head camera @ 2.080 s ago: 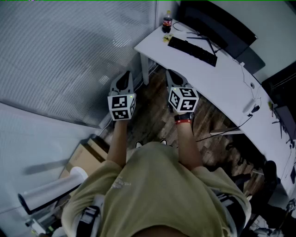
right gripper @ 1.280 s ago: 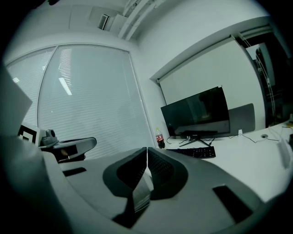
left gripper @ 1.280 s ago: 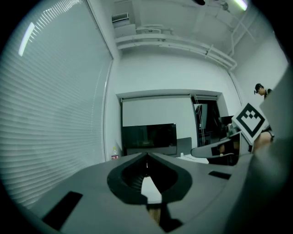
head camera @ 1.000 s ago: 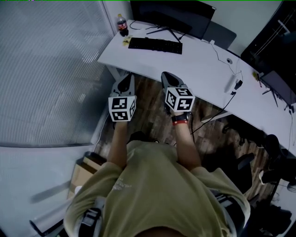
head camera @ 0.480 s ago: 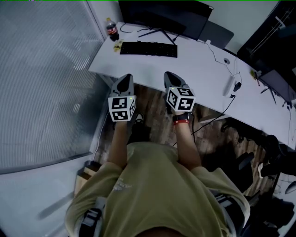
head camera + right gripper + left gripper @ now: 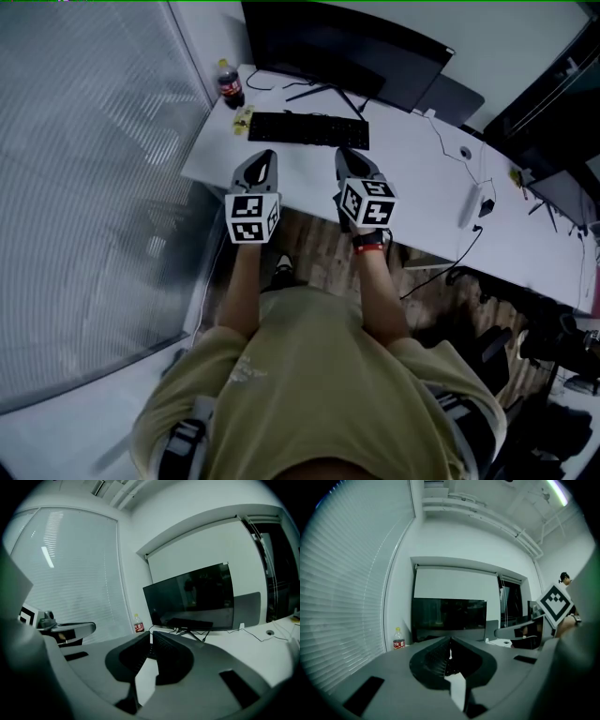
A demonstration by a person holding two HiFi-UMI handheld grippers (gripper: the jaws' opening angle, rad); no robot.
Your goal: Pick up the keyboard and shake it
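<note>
The white surface (image 6: 422, 159) fills the top of my head view, with the big dark monitor (image 6: 347, 56) standing at its far side. The black keyboard (image 6: 307, 130) lies flat in front of the monitor's foot, near the left end of the surface. I have a tool in each hand, side by side and pointing at it. The left tool (image 6: 262, 161) has its jaws pressed together with nothing between them, and its own camera shows the two dark pads meeting in a thin line. The right tool (image 6: 349, 159) is just the same, jaws together and empty. Both tips hang over the near edge of the surface, just short of the keyboard and not touching it. A small cola bottle (image 6: 230, 86) stands upright at the far left corner, apart from the keyboard. Half a second ago both tools were still over the wooden floor (image 6: 323, 253), short of the surface's edge. Now they reach over it and the keyboard sits much nearer their tips. Their jaws were pressed together then too.
</note>
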